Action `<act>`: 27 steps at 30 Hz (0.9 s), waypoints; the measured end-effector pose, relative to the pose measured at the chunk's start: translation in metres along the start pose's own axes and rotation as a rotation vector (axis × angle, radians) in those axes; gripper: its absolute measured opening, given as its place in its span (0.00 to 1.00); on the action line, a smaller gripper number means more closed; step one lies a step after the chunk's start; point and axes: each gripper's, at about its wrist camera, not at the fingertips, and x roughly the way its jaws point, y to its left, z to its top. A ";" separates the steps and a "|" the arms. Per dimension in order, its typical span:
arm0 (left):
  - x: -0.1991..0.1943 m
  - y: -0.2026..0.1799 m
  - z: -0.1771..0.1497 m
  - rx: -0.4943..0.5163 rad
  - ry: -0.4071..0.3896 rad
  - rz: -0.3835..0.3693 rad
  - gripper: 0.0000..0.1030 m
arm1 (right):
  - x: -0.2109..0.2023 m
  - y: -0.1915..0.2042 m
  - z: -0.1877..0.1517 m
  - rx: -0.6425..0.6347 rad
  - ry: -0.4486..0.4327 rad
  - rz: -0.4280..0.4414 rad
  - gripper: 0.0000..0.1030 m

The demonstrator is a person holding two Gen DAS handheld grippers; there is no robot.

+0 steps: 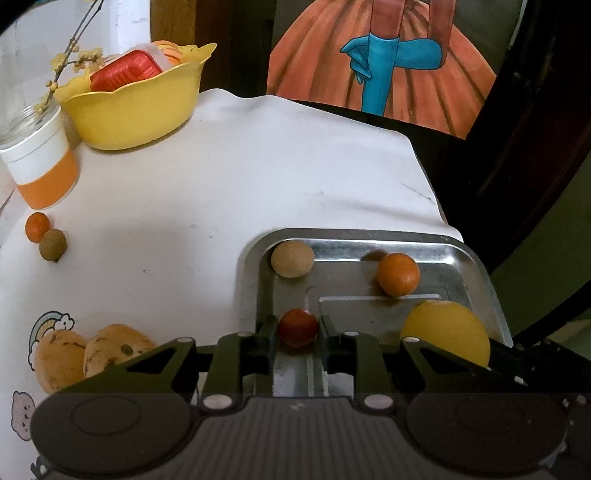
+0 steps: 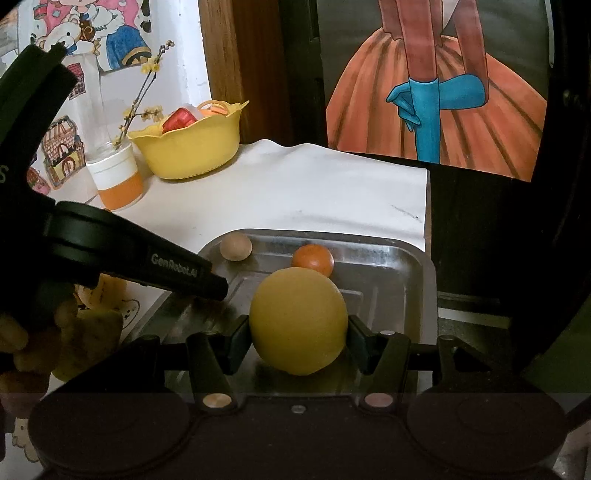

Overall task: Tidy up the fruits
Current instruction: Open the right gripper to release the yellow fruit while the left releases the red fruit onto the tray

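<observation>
Metal tray (image 1: 476, 266), table's near-right corner, w/ two fruits; left gripper (image 1: 298, 330) pinching red fruit (image 1: 297, 327), right gripper (image 2: 298, 338) pinching yellow fruit (image 2: 298, 321); four left.

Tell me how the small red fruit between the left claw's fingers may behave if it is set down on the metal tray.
The red fruit is round and looks smooth, so it will probably roll on the shiny tray. It is small, so likely light. Its rim should stop it.

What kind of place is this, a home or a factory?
Probably a home, perhaps a child's room. A table under a white cloth carries a yellow bowl and a metal tray of fruit, and cartoon pictures cover the wall.
</observation>
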 end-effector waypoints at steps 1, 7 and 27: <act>0.000 0.000 0.000 0.001 -0.002 0.002 0.24 | 0.000 0.000 0.000 -0.001 -0.001 0.001 0.56; -0.005 -0.001 0.002 -0.002 -0.002 0.003 0.34 | -0.005 0.003 -0.001 -0.018 -0.022 -0.007 0.61; -0.065 -0.005 -0.010 -0.025 -0.127 0.038 0.96 | -0.058 0.016 -0.008 -0.020 -0.113 -0.038 0.99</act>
